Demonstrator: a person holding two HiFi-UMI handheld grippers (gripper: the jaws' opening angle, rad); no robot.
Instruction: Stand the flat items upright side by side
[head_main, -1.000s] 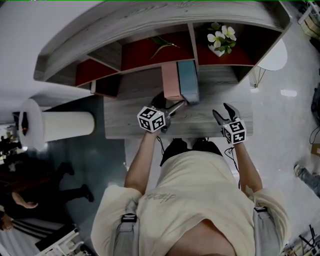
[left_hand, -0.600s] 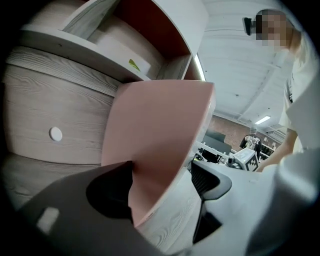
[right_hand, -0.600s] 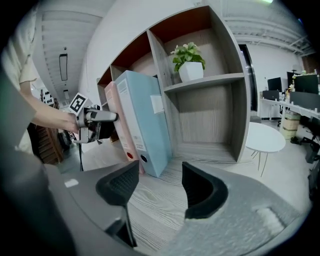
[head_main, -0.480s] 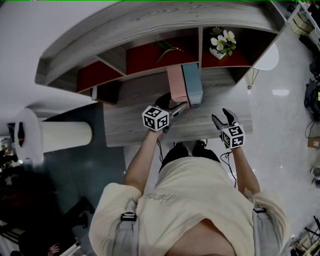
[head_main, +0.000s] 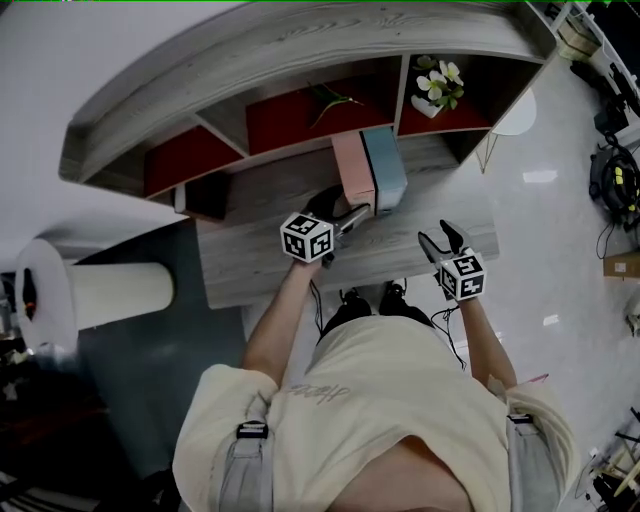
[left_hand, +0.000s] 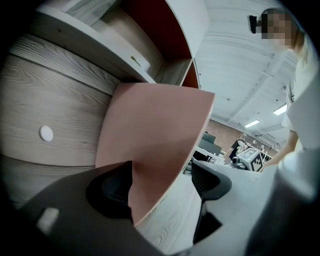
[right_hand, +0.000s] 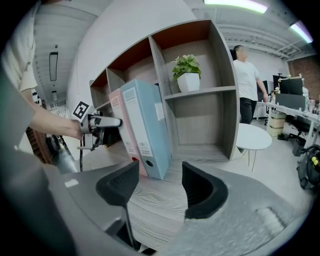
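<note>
Steadying pink binder (head_main: 353, 172), upright against blue binder (head_main: 386, 165). Left gripper (left_hand: 165, 186): jaws just narrowed astride the pink binder, seemingly unclamped. Right gripper (right_hand: 157, 190) gaping, empty. Withdraw straight back, avoid tipping.

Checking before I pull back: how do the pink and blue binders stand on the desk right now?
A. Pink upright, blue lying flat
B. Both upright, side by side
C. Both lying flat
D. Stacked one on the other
B: in the right gripper view the pink binder and the blue binder both stand on the desk, next to each other, with their spines facing out.
</note>
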